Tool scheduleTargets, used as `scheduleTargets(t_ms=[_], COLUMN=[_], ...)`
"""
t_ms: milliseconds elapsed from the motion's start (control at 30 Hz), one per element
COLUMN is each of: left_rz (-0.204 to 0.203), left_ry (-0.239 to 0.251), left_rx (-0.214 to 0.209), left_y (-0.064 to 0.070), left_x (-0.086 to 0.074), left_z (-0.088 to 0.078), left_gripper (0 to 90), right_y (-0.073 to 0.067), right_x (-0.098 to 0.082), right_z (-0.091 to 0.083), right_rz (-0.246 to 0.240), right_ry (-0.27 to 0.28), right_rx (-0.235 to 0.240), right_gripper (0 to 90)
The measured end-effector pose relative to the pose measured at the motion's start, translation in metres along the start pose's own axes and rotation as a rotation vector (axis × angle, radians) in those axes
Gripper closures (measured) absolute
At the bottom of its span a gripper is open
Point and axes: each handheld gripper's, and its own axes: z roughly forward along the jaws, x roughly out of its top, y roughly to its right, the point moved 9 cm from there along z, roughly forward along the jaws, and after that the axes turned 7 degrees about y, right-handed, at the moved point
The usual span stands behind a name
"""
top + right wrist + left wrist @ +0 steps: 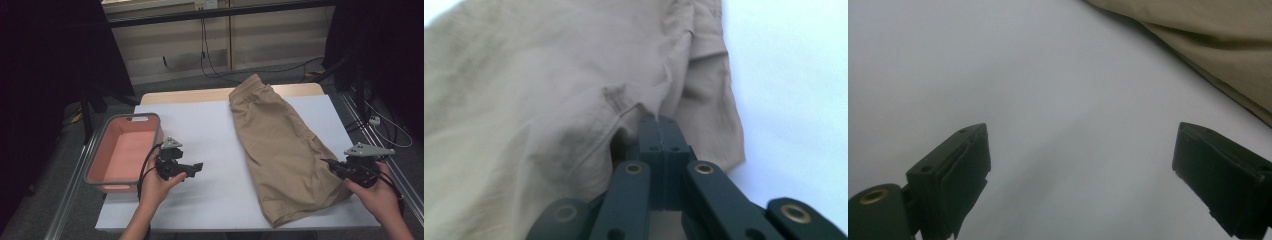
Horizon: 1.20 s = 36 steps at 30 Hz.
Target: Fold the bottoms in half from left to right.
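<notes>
A dim room with a pale wall and dark cables fills the top of the high view, and below it stands the desk (200,130), covered in white. On the right half of the desk lie the khaki shorts (280,145), spread flat. Their long axis runs from the waistband at the upper middle of the frame down to the leg hems at the lower right.

The right gripper (334,165) is at the right edge of the shorts, in the lower right of the frame. In the right gripper view its jaws are pressed fully together, and a fold of the khaki cloth (644,107) rises into their tips, so I judge that they pinch the side seam there. The rest of the cloth spreads away from the jaws toward the upper left of that view.

The left gripper (192,169) hovers over bare white desk at the lower left, next to the pink bin (100,150). Its jaws stand wide apart and hold nothing. In the left gripper view the nearest edge of the shorts (1228,60) lies ahead and to the upper right, well apart from the jaws.

The right hand is clearly the nearer one. For a second grip, the left gripper would need to cross the white gap toward the left edge of the cloth.
</notes>
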Motion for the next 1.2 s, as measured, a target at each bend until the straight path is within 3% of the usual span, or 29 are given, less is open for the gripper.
scheduleTargets(t_ms=[167, 333, 767, 933, 1200], left_rz=[0.0, -0.002, 0.0, -0.002, 0.002], left_ry=[0.002, 0.002, 0.003, 0.008, 0.001], left_rx=[0.002, 0.001, -0.001, -0.005, -0.01], left_y=[-0.001, -0.002, -0.001, -0.001, -0.001], left_x=[0.0, 0.0, 0.0, 0.001, 0.001], left_z=[-0.001, -0.001, -0.001, -0.001, 0.002], left_gripper=[8.5, 8.5, 8.5, 8.5, 8.5], right_y=[0.009, 0.019, 0.01, -0.002, -0.007], right_x=[-0.01, -0.009, 0.042, 0.054, 0.067], right_z=[0.005, 0.009, 0.017, 0.034, 0.076], right_rz=[0.017, 0.025, -0.047, -0.079, -0.078], right_ry=[-0.019, -0.023, 0.018, 0.003, -0.019], right_rx=[-0.019, -0.052, -0.073, -0.049, -0.042], right_gripper=[90.0, 88.4, 62.5, 54.9, 51.4])
